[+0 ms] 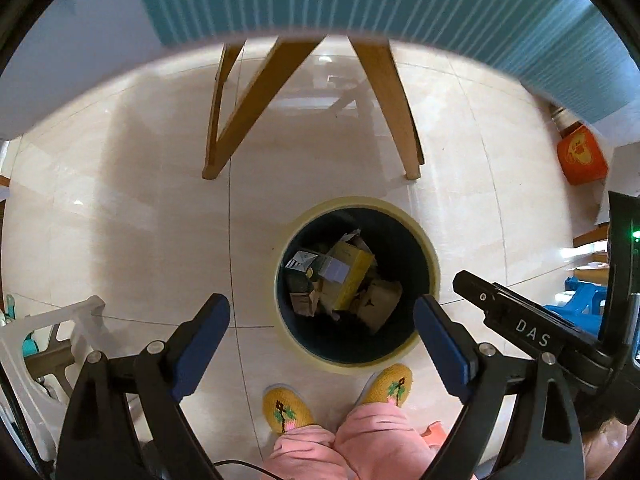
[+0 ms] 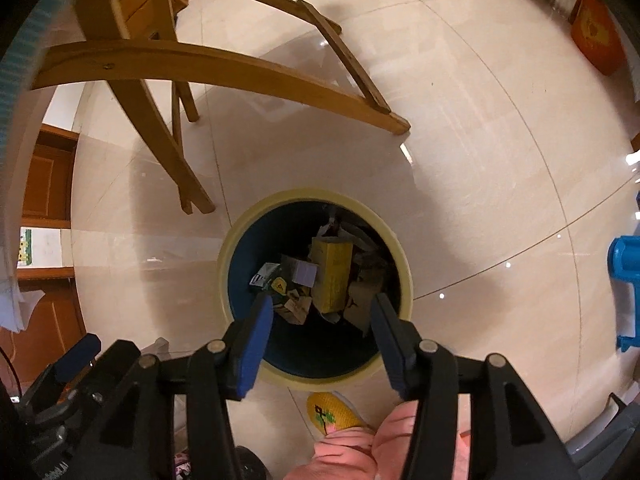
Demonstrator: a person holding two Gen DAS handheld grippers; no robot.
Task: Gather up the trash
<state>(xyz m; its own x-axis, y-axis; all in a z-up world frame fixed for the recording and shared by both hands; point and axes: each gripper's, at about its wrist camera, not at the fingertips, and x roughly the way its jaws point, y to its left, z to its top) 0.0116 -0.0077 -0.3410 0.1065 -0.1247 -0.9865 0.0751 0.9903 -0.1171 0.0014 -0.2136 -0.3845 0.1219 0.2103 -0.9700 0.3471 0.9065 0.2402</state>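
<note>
Your left gripper (image 1: 322, 314) hangs with its jaws spread wide and nothing between them. Your right gripper (image 2: 322, 314) stands about half open, also empty. Both point down over the round bin (image 1: 434, 264) on the tiled floor (image 1: 140, 220), just ahead of your yellow slippers (image 1: 286, 408). The trash (image 1: 348, 276), a yellow box among crumpled cardboard, lies inside it.

The white letters "DAS" can be read on the black right gripper (image 1: 534, 336), seen at the right edge of the left wrist view. A black letter "A" in a yellow triangle is seen on a small dark pack (image 2: 279, 288) inside the trash bin (image 2: 240, 232). The print on the orange box (image 1: 582, 156) is too blurred to be read.
</note>
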